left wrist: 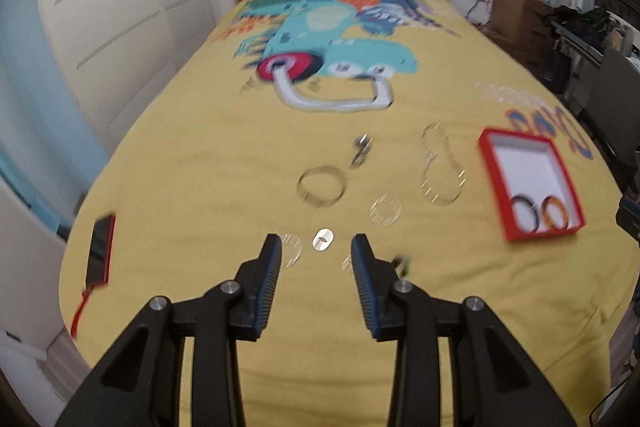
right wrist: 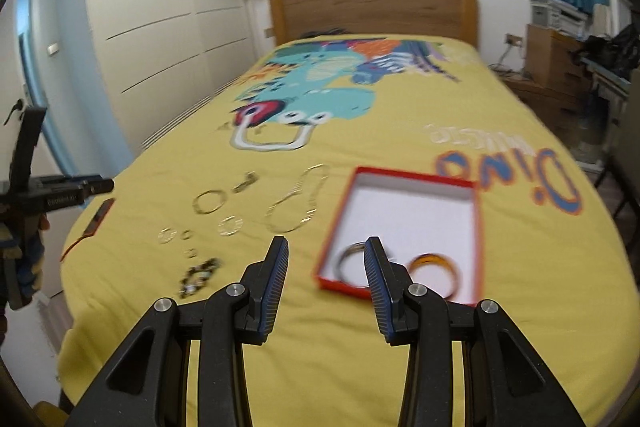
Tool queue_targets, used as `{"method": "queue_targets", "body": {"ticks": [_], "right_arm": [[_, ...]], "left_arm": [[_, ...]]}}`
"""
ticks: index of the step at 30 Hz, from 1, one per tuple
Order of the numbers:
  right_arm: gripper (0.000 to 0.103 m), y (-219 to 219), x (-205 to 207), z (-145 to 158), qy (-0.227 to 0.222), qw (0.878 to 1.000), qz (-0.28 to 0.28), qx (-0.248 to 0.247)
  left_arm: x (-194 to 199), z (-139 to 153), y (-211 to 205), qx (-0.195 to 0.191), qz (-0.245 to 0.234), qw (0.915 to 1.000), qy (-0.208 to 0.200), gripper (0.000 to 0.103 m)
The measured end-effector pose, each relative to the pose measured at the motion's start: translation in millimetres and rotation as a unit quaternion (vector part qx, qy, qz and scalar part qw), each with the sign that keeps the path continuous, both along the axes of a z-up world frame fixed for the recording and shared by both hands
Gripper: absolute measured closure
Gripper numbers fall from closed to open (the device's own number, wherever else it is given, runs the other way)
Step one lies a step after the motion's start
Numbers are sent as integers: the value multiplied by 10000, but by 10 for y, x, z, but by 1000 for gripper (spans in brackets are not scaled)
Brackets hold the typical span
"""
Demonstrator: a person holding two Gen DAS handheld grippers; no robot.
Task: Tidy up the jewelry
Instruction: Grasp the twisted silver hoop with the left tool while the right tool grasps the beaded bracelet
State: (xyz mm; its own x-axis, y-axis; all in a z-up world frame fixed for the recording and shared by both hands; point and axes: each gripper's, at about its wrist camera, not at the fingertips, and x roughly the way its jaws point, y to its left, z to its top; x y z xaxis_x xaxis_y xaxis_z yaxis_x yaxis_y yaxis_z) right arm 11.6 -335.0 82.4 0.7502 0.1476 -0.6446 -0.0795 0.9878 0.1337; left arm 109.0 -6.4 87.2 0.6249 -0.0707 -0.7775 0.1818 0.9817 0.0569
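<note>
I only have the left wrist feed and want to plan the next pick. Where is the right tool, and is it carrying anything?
Observer: The right tool is open and empty. It is at the near left corner of the red box, and its right finger crosses in front of the dark bangle.
Operator: Something dark peeks out behind my right finger. What is it?
Observer: It looks like a chunky bracelet of dark and light beads, though it is blurred. It lies on the yellow bedspread, nearer the foot of the bed than the small rings.
</note>
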Motion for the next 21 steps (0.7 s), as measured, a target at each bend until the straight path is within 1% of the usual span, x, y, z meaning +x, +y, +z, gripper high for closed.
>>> {"method": "queue_targets", "body": {"ticks": [4, 9, 11, 13, 16, 21], "right_arm": [[64, 371, 115, -251, 327, 9990, 297, 84], [64, 821, 247, -611, 841, 9938, 716, 131], [64, 967, 329, -766, 1048, 9908, 844, 175], [64, 1108, 413, -910, 1236, 9875, 941, 251], [64, 1235, 550, -1105, 1468, 9834, 1000, 363], [64, 1374, 769, -1346, 1753, 9778, 1047, 466]], "left_arm": [[-42, -372, 257, -64, 181, 9995, 259, 69], [86, -886, 515, -239, 536, 9961, 663, 69], [165, -1025, 603, -289, 644, 9944, 784, 69], [252, -1133, 666, -336, 701, 9931, 875, 69], [392, -1258, 706, -394, 651, 9924, 966, 69], [607, -1424, 639, -451, 402, 9923, 1081, 69]]}}
